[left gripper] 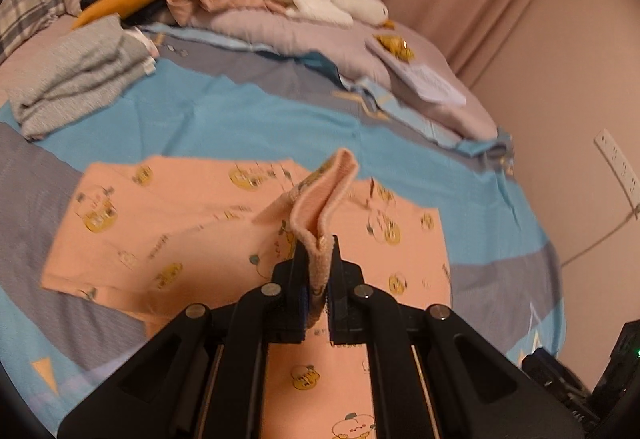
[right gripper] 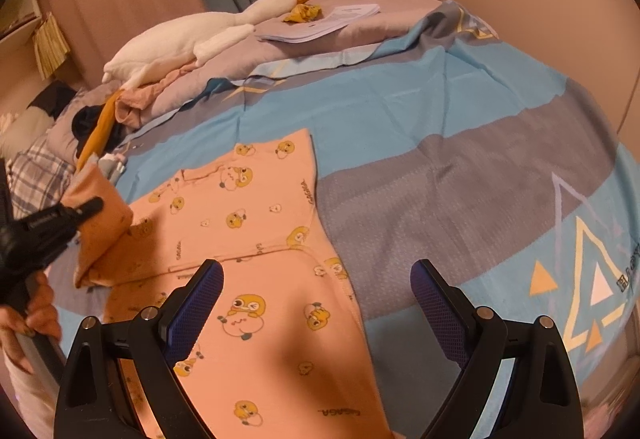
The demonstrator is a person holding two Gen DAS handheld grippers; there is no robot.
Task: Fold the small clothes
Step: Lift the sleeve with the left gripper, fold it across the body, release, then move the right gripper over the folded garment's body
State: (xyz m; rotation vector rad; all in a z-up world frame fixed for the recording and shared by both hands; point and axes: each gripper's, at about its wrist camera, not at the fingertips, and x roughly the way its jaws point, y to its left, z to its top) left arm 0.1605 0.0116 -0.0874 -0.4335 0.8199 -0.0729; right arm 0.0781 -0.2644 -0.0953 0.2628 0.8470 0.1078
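Left wrist view: left gripper [left gripper: 317,279] clamped on a ribbed cuff [left gripper: 320,207] of the peach duck-print garment [left gripper: 168,231], lifted above the rest, spread flat on the blue-and-grey bedsheet [left gripper: 240,119]. Right wrist view only: right gripper [right gripper: 316,303] with jaws wide apart, hovering over the garment's right edge, fabric under the left finger, sheet under the right.

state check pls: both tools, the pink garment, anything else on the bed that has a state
left tool: shut on the cuff, lifted off the bed
right tool: open, holding nothing, above the garment
pink garment: spread flat on the bed, one cuff raised
grey clothes: folded, stacked
goose plush: lying on the bedding
papers: lying flat
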